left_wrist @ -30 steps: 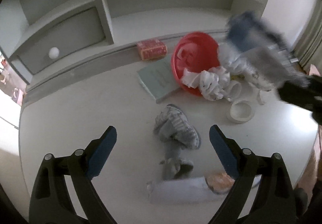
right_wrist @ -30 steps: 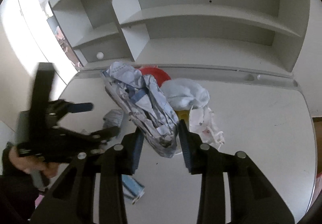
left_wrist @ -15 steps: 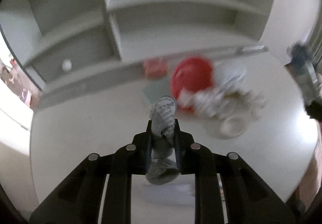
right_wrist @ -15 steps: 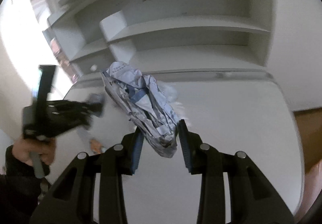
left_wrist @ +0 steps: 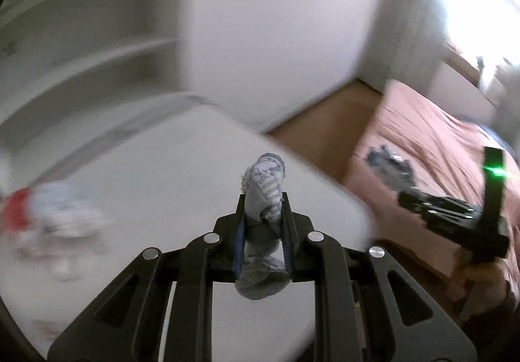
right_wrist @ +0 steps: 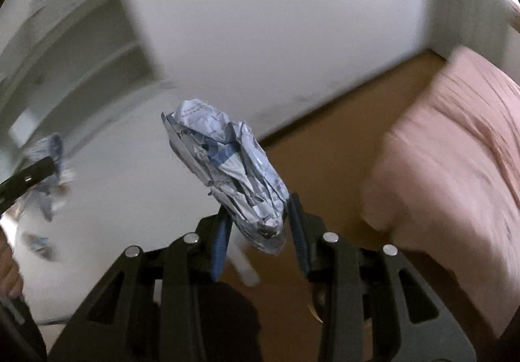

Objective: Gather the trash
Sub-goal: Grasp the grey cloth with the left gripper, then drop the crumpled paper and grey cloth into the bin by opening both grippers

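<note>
In the left wrist view my left gripper (left_wrist: pixel 262 199) is shut on a grey patterned sock (left_wrist: pixel 264 186), which sticks up past the fingertips and hangs down behind them, above the white desk (left_wrist: pixel 162 167) near its right corner. My right gripper (right_wrist: pixel 258 206) is shut on a crumpled white-and-blue printed wrapper (right_wrist: pixel 227 163), held over the desk's edge and the brown floor (right_wrist: pixel 325 147). The right gripper (left_wrist: pixel 406 196) also shows blurred at the right of the left wrist view with its wrapper (left_wrist: pixel 388 163). The left gripper's finger (right_wrist: pixel 29 176) and sock (right_wrist: pixel 52 154) show blurred at the left of the right wrist view.
A blurred red bowl (left_wrist: pixel 14 209) with white crumpled trash (left_wrist: pixel 61 219) lies at the desk's left. A white wall panel (left_wrist: pixel 276 30) stands beyond the desk corner. A bed with a pink cover (right_wrist: pixel 455 160) sits to the right, across a strip of brown floor.
The left gripper closed on the sock and lifted it off the desk. Both grippers then swung right, away from the shelves, toward the desk corner, floor and bed, each still carrying its item.
</note>
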The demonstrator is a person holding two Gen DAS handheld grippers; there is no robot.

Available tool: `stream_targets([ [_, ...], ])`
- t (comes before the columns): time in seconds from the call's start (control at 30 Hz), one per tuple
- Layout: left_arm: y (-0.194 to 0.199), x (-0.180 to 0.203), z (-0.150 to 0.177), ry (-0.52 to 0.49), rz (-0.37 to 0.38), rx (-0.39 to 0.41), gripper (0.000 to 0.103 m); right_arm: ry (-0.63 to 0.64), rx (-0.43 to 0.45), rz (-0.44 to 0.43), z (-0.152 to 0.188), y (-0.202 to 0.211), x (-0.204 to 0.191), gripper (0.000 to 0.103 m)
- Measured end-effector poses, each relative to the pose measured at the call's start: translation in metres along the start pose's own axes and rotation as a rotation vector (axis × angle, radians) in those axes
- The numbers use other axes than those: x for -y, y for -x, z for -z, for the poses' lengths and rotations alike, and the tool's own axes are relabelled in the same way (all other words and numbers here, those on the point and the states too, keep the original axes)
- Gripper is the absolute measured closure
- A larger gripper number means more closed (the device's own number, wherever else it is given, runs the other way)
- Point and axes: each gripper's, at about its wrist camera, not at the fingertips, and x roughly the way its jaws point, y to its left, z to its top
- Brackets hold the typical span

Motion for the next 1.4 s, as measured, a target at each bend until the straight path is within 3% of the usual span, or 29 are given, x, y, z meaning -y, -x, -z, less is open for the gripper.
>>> stream_targets([
  [0.17,-0.055,0.11,0.014,-0.147,0.194,-0.08,0.085,-0.166,-0.072,0.129,0.046,-0.008,0.096,0.068],
  [0.3,-0.101,0.171,0.04,-0.251,0.27,-0.17,0.085,-0.252,-0.171,0.188,0.082,-0.028,0.139,0.068],
  [0.5,-0.17,0.197,0.079,-0.321,0.288,-0.298,0.085,-0.337,-0.346,0.214,0.136,-0.071,0.184,0.068],
  [0.7,-0.213,0.206,0.096,-0.339,0.272,-0.361,0.085,-0.339,-0.467,0.218,0.17,-0.104,0.189,0.068],
  [0.93,-0.212,0.208,0.099,-0.336,0.257,-0.375,0.085,-0.342,-0.472,0.195,0.171,-0.111,0.193,0.068],
  [1.1,-0.219,0.21,0.102,-0.337,0.253,-0.385,0.085,-0.349,-0.429,0.175,0.159,-0.107,0.197,0.068],
  [1.17,-0.221,0.21,0.102,-0.331,0.252,-0.39,0.085,-0.363,-0.398,0.173,0.155,-0.105,0.198,0.061],
  [1.2,-0.222,0.211,0.101,-0.33,0.254,-0.392,0.085,-0.369,-0.392,0.172,0.153,-0.104,0.198,0.041],
  [1.23,-0.222,0.211,0.101,-0.328,0.253,-0.392,0.085,-0.373,-0.382,0.173,0.151,-0.104,0.198,0.029],
  [1.4,-0.223,0.211,0.101,-0.336,0.257,-0.399,0.085,-0.4,-0.334,0.174,0.143,-0.095,0.203,0.029],
])
